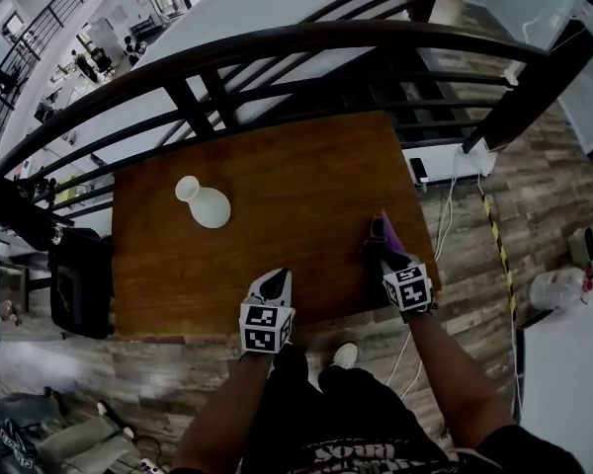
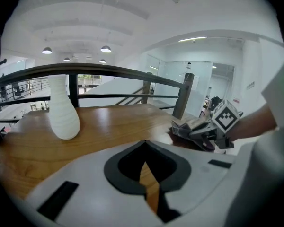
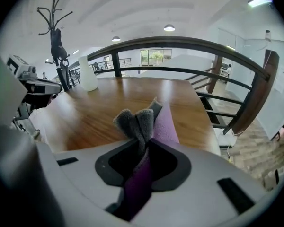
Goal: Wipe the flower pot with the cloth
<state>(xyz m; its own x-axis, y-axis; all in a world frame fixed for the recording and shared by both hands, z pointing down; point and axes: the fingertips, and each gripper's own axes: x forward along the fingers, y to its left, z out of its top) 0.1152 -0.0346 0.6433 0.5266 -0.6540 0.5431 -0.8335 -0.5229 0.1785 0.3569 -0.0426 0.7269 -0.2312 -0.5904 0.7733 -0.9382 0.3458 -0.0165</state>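
Note:
A white ribbed flower pot stands upright on the wooden table, at its left part; it also shows in the left gripper view and, small and far off, in the right gripper view. My right gripper is near the table's right front corner, shut on a grey and purple cloth that bunches up between its jaws. The cloth touches the tabletop there. My left gripper hovers over the front edge, well short of the pot, jaws together with nothing in them.
A dark metal railing runs along the table's far side and round its right end. A black case sits off the table's left edge. Cables and a white power strip lie on the wooden floor to the right. A coat stand rises beyond the left side.

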